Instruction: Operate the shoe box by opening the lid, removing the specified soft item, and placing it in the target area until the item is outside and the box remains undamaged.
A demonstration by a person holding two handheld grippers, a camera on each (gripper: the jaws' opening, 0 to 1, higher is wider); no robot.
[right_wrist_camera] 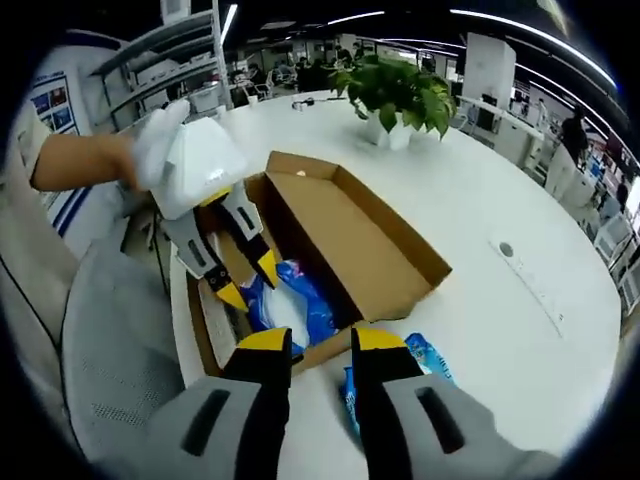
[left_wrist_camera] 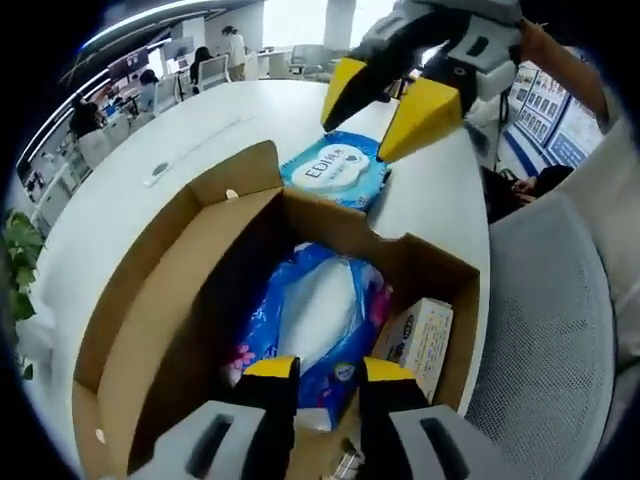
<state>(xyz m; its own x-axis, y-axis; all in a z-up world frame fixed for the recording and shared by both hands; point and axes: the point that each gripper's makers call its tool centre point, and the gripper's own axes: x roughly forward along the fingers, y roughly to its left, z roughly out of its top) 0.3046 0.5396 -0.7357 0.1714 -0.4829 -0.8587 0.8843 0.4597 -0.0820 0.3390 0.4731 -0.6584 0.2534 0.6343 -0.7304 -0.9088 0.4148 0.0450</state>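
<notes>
Beside blue pack [left_wrist_camera: 318, 330], left-view extra: small box [left_wrist_camera: 420, 338].

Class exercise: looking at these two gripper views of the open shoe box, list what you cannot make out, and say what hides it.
- Blue pack in the box: near end behind left gripper, left gripper view.
- Small carton: print too small.
- Wipes pack on the table: mostly behind right gripper, right gripper view.
</notes>
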